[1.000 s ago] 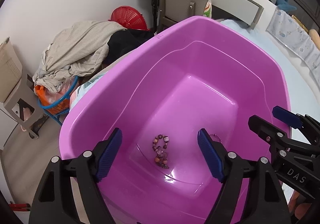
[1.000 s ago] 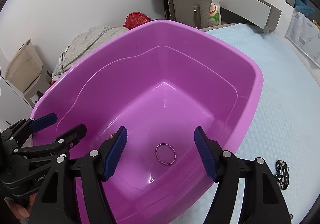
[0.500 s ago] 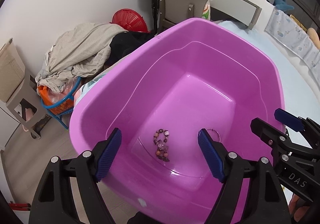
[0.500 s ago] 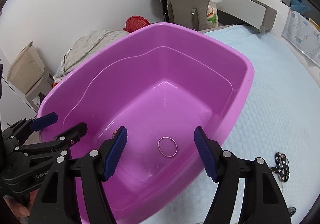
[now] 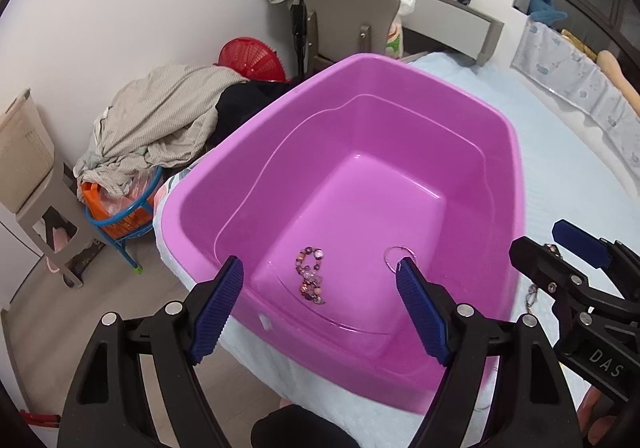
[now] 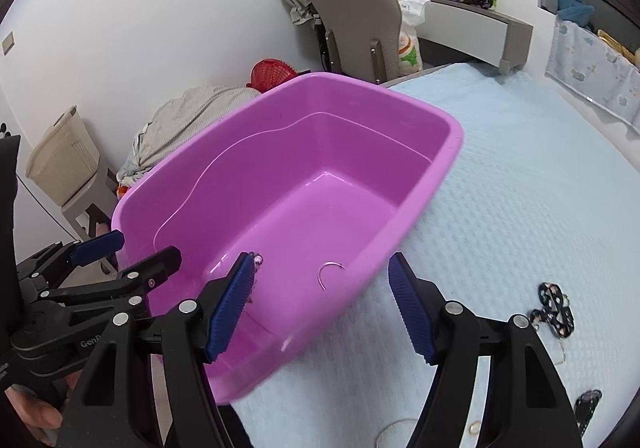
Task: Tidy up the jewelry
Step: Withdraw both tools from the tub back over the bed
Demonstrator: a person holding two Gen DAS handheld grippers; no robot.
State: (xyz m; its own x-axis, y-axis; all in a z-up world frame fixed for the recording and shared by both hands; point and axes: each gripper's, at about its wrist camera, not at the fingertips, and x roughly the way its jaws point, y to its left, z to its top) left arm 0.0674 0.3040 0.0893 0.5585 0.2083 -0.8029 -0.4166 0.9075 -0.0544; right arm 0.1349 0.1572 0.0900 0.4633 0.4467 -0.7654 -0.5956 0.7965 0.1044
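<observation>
- Both my tongs have pulled back and up from the glossy purple plastic tub [image 5: 400, 95]. A second ago they hung low over its floor; now its near rim and the quilted pale-blue bedcover [image 6: 540, 183] show beneath them.
- Left gripper [image 5: 320, 304]: jaws stand wide apart, nothing between the blue ribbed pads.
- Right gripper [image 6: 320, 308]: likewise spread and empty, hanging over the tub's near corner.
- The string of purple and pink beads [image 5: 310, 280] lies bunched on the tub floor near the front wall, where it lay a second ago.
- The thin silver wire ring [image 6: 331, 274] lies flat on the tub floor just to the right of the beads, apart from them. It has not shifted either.
- Reading: two pieces look delivered and both tongs are free for the next pick.
- Still outside the tub, on the bedcover to my right: a black chain piece with pale dots [image 6: 554, 310], and another dark piece [image 6: 588, 400] nearer the frame edge, too small to identify.
- My guess: the right tongs are better placed for those.
</observation>
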